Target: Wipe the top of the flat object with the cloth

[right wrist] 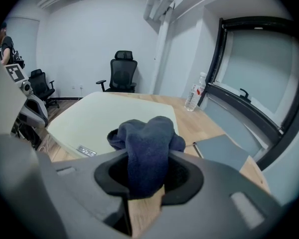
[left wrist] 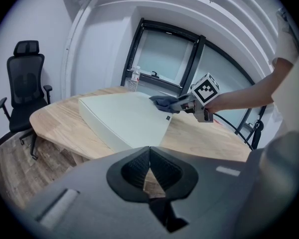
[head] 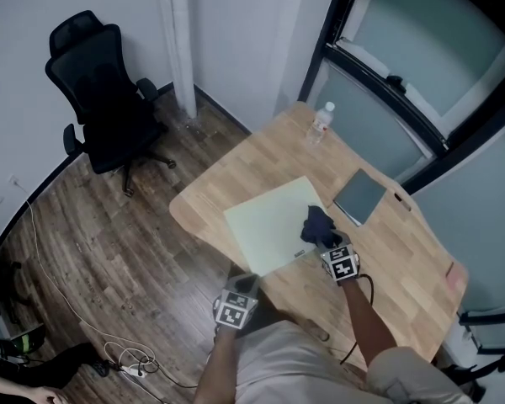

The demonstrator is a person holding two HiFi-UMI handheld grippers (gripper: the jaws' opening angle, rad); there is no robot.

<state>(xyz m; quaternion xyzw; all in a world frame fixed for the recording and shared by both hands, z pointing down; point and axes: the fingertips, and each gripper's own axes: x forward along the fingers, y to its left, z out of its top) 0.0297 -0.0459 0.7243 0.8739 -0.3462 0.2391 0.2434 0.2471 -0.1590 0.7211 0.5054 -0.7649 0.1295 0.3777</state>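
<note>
Navy cloth [right wrist: 148,143] is sitting clamped in the right gripper [right wrist: 145,190], on the pale flat object [head: 269,225], at its right edge. Left gripper [left wrist: 149,169] is hanging clenched, empty. Far bottle [head: 320,124] is showing an illegible label.

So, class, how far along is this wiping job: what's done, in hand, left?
Done: the dark blue fabric cloth is gripped in the right claw. In hand: it sits at the right edge of the flat pale green board. Still to do: nearly all of the top lies beyond it; no wiped trace shows. The left claw is shut, empty.
</note>
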